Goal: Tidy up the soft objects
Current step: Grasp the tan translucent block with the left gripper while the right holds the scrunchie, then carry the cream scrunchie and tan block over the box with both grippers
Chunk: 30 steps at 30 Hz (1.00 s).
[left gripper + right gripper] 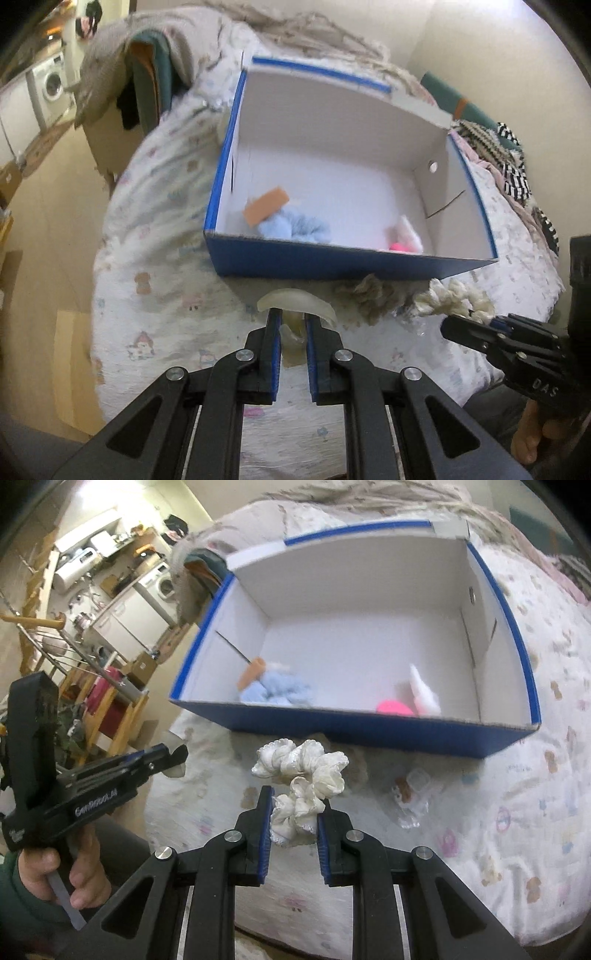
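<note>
A blue box (332, 262) with a white inside stands on a patterned bed cover (155, 295). In it lie an orange sponge (266, 206), a light blue fluffy piece (295, 227), and a pink item (400, 245) beside a white one (410, 229). My left gripper (291, 317) is shut on a translucent yellowish soft pad (295, 301), held just in front of the box. My right gripper (295, 801) is shut on a white ruffled scrunchie (306, 771), also lifted before the box (369, 731). A beige scrunchie (369, 295) lies on the cover by the box's front wall.
A small clear plastic item (413, 794) lies on the cover right of the scrunchie. Striped clothes (509, 166) are piled at the right, and a grey blanket (110, 74) hangs over a chair at the back left. The floor drops away left of the bed.
</note>
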Each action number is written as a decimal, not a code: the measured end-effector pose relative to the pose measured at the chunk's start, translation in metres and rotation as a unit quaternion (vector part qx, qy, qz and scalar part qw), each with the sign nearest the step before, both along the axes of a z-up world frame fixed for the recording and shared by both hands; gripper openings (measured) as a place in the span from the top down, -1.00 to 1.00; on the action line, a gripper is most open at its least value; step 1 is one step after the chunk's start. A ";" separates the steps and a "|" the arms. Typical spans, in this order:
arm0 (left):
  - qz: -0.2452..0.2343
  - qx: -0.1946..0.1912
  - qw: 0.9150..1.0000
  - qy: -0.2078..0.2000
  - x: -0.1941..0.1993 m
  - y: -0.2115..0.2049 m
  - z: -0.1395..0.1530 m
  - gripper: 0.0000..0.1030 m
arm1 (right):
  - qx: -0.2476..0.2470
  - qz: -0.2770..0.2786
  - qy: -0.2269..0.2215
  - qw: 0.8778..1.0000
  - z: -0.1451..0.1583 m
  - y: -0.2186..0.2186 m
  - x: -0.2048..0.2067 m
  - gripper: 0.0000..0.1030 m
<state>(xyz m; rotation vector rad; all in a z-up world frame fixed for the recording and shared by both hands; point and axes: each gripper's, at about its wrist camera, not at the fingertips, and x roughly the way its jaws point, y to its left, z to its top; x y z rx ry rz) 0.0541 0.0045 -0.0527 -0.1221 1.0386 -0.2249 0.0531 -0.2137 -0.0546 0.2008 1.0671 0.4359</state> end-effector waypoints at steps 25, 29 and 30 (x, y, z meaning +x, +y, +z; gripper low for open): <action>0.028 0.046 0.997 -0.051 0.045 -0.010 0.045 0.79 | 0.007 -0.051 -0.104 0.993 0.055 -0.015 0.029 0.56; 0.020 0.055 0.996 -0.060 0.056 -0.014 0.051 0.79 | 0.008 -0.057 -0.105 0.993 0.056 -0.019 0.038 0.56; 0.018 0.057 0.996 -0.062 0.059 -0.015 0.051 0.79 | 0.007 -0.057 -0.105 0.993 0.057 -0.019 0.042 0.56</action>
